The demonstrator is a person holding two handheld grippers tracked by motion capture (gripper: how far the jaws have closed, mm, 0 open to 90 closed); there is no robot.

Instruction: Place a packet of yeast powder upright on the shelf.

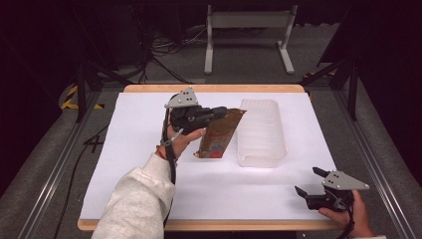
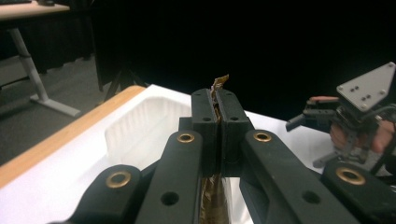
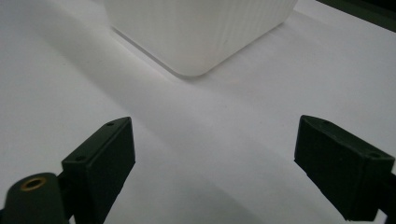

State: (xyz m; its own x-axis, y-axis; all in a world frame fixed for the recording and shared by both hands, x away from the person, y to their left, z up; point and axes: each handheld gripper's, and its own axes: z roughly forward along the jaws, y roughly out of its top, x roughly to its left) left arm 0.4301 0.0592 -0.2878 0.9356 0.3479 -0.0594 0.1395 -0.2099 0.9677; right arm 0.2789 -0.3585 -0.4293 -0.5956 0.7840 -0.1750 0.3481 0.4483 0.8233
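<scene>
A brown and gold snack pouch [image 1: 221, 133] hangs in the air just left of a translucent white plastic bin [image 1: 261, 132] at the table's middle. My left gripper [image 1: 222, 112] is shut on the pouch's top corner; in the left gripper view the foil edge [image 2: 218, 83] sticks up between the closed jaws [image 2: 217, 121], with the bin [image 2: 140, 126] just beyond. My right gripper [image 1: 309, 181] rests low near the front right corner of the table, jaws spread wide with nothing between them [image 3: 215, 163]. The bin's rounded corner [image 3: 196, 32] lies ahead of it.
White paper [image 1: 149, 164] covers the wooden table [image 1: 214, 88]. Beyond the far edge stand a white desk frame [image 1: 249, 35] and cables on the grey floor. Dark tripod legs flank both sides of the table.
</scene>
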